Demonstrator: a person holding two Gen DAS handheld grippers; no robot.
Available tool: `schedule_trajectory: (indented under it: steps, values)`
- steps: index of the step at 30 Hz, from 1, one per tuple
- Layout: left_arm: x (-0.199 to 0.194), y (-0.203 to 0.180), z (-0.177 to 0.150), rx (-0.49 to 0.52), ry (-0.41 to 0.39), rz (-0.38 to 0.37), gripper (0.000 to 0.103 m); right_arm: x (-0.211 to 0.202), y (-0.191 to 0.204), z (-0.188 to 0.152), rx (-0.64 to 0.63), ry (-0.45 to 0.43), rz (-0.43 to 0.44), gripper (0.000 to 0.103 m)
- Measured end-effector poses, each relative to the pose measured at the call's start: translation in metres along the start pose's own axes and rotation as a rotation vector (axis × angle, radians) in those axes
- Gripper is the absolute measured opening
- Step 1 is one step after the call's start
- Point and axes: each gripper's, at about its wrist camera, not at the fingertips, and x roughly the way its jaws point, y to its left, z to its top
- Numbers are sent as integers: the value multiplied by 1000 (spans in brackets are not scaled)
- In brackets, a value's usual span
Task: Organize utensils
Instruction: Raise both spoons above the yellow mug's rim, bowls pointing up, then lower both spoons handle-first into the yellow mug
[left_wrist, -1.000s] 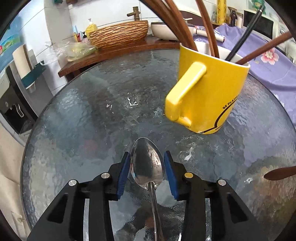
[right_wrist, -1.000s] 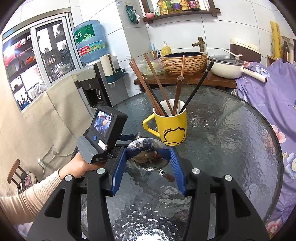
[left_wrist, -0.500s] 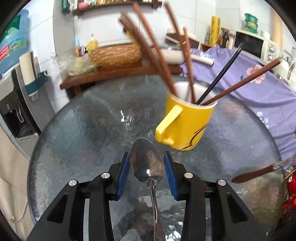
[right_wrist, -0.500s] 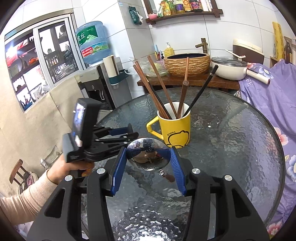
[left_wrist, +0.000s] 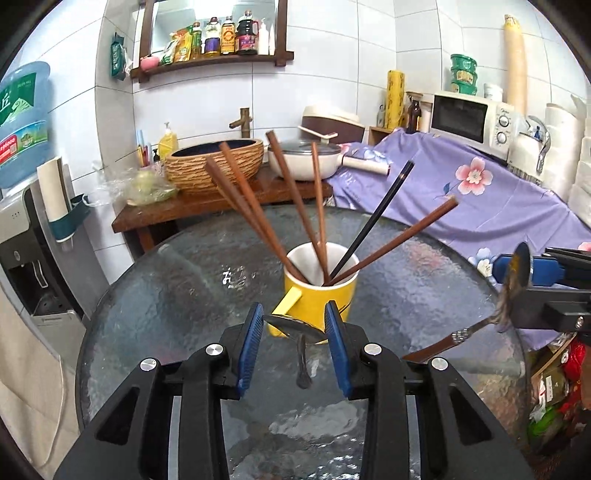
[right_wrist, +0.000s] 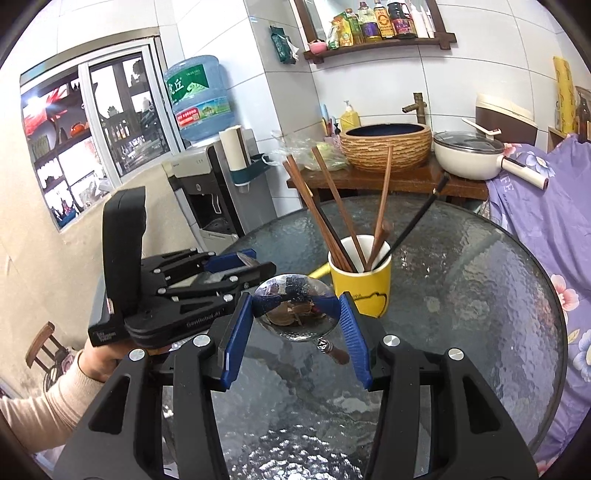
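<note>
Glass table (left_wrist: 177, 302), mug (left_wrist: 320, 295) mid-table, already full of chopsticks (left_wrist: 255, 218). Left gripper (left_wrist: 295, 328) has just been closing, pinching spoon (left_wrist: 295, 328) by the bowl; right gripper (right_wrist: 297, 314) clamps ladle (right_wrist: 295, 314) likewise. Risk: bowl slips between pads, or handle snags chopsticks and tips mug.

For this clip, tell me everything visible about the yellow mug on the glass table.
The yellow mug is glossy, ceramic-looking, white inside, with a yellow handle and a black line drawing with small lettering on its side. It stands upright near the middle of the textured glass table. Several brown wooden chopsticks and one black one lean fanned out against its rim. Neither hand-held gripper touches it.
</note>
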Motion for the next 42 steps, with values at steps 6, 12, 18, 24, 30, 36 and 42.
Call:
schedule_trajectory:
  steps: [6, 12, 18, 24, 30, 36, 42]
  values:
    - [-17, -6, 22, 3, -48, -19, 33, -10, 0, 31, 6, -32, 40, 48]
    - [-32, 0, 57, -47, -117, -53, 33, -21, -8, 74, 36, -81, 66, 48]
    - [-20, 15, 85, -160, -151, -63, 33, -16, -24, 115, 80, -106, 49, 48]
    - [4, 20, 92, -234, -179, -60, 33, 11, -45, 138, 108, -89, 8, 48]
    - [26, 21, 86, -266, -170, -55, 33, 48, -68, 137, 164, -29, -19, 48]
    - [42, 24, 76, -271, -140, -54, 33, 75, -75, 127, 170, 32, -34, 48]
    - [49, 27, 65, -256, -118, -34, 33, 91, -78, 122, 161, 70, -63, 48]
